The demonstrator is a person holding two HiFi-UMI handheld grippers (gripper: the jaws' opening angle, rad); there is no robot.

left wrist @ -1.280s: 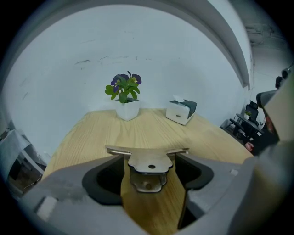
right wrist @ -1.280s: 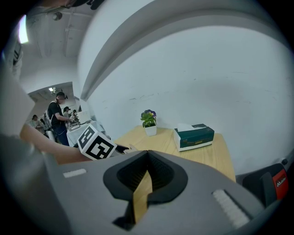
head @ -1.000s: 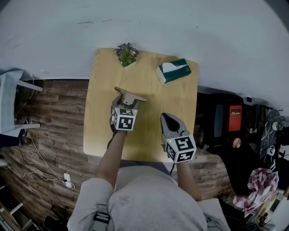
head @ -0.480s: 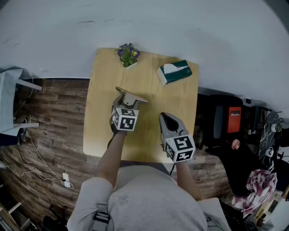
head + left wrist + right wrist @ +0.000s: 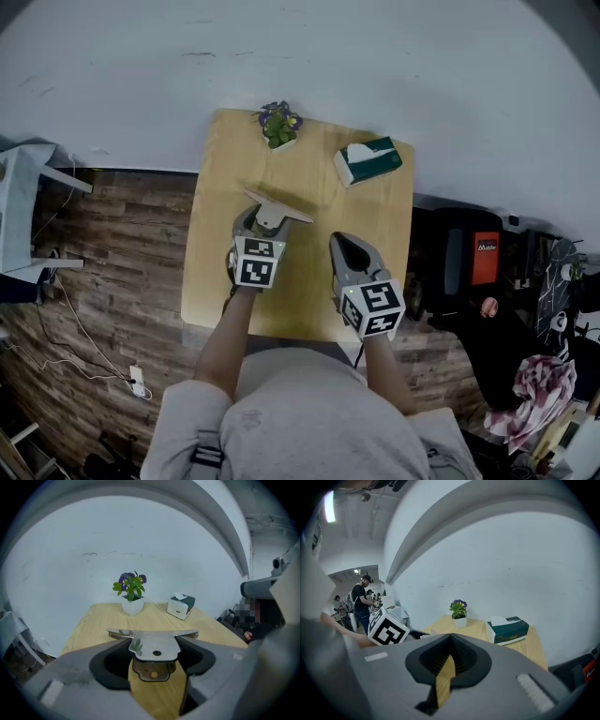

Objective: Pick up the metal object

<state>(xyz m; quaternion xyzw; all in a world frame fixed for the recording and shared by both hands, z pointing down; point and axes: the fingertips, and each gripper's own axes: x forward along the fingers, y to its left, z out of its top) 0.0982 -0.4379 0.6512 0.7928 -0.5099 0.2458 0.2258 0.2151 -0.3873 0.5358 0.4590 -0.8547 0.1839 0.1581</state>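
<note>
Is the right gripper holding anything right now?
No. In the right gripper view, the right gripper has its jaws closed together at the tips, with only the table showing through the gap behind them.

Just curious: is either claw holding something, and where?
The left claw, jaws just closed in, grips the metal plate by its narrow stem; right claw empty.

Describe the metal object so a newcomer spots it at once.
Over the wooden table, look just ahead of the left gripper, whose fingers have just closed on the metal object. It is a flat, grey, T-shaped plate with a small hole, unlike the potted plant and tissue box behind it.
</note>
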